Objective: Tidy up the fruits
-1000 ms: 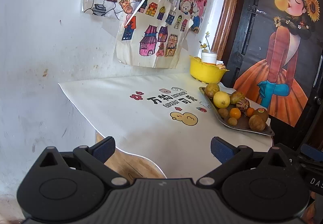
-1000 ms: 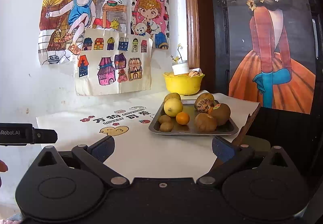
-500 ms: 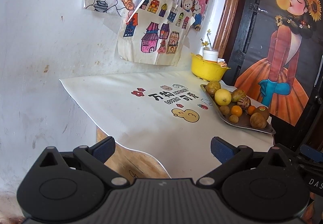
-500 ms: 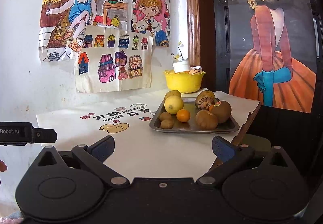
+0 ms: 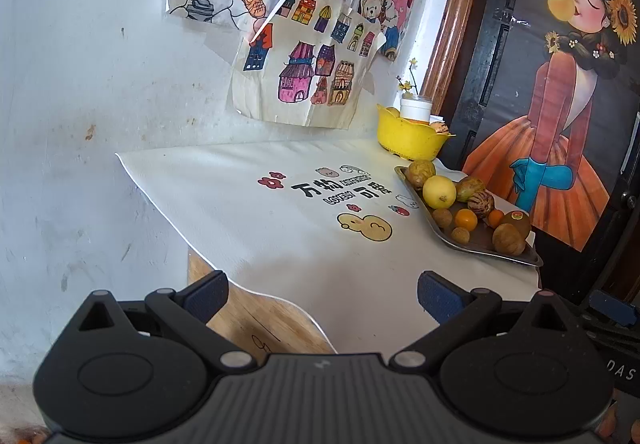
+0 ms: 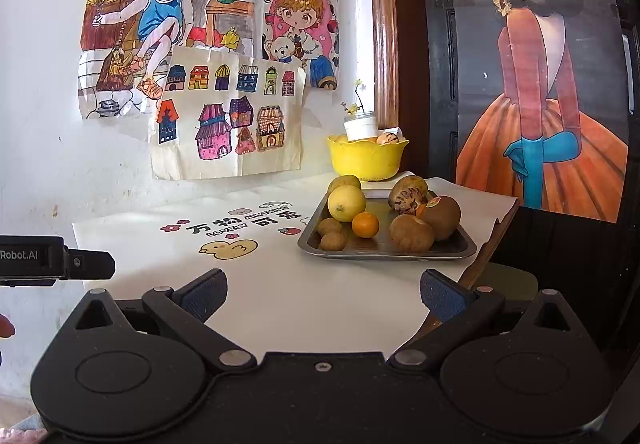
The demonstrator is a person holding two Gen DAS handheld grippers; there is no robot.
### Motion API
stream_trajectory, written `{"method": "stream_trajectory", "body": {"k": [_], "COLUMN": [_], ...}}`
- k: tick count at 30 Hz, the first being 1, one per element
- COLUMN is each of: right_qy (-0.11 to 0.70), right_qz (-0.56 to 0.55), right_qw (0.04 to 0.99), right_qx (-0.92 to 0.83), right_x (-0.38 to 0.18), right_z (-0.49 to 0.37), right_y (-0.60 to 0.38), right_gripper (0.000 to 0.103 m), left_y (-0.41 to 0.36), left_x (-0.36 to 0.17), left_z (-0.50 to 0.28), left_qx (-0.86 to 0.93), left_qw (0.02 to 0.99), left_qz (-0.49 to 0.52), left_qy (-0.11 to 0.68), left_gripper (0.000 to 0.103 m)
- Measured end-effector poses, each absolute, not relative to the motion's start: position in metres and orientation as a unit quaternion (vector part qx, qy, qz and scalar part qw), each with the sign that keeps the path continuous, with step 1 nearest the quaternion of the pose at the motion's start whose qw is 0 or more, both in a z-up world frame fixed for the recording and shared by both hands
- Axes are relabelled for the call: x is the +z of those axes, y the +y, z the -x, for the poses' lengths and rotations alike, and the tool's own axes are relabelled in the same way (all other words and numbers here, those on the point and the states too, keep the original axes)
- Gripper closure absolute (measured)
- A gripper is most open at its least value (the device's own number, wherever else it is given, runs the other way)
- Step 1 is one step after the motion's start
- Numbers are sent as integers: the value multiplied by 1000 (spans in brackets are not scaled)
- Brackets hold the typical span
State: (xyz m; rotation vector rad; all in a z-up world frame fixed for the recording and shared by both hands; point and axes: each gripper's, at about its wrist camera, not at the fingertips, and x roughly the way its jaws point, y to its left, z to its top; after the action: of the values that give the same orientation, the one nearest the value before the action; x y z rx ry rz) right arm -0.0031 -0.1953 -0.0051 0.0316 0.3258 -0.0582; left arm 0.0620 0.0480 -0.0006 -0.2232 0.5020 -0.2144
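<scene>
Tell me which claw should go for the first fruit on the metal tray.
Right claw, probably: the metal tray sits nearly straight ahead of it, while it lies far right of the left claw. Both are open and empty.

Yellow bowl (image 6: 366,159), grey tray (image 6: 460,246)

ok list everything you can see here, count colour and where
metal tray: one, grey, right side of the table
lemon: one, yellow, tray's far left
small orange: one visible here, orange, middle of the tray
brown fruits: several, brown, spread over the tray
kiwi: one, brown with a sticker, tray's right side
yellow bowl: one, yellow, behind the tray, by the wall
white cup: one, white, in the bowl
tablecloth: one, white with printed cartoons, covering the table
drawings: several, coloured, on the wall
poster: one, girl in an orange dress, on the dark door
left claw: open, empty
right claw: open, empty
</scene>
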Motion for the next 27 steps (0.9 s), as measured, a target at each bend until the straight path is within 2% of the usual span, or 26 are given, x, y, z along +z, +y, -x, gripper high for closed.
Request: {"method": "stream_trajectory", "body": {"k": [27], "right_qy": [170], "right_qz": [-12], "right_qw": [985], "right_qx": [-21], "right_x": [-7], "right_z": [3], "right_y": [-194], "right_gripper": [1], "left_y": [41], "left_x": [0], "left_z": [-57], "left_qx": [-84], "left_qw": [961], "left_qz": [93], "left_qy": [245], "left_gripper": [0]}}
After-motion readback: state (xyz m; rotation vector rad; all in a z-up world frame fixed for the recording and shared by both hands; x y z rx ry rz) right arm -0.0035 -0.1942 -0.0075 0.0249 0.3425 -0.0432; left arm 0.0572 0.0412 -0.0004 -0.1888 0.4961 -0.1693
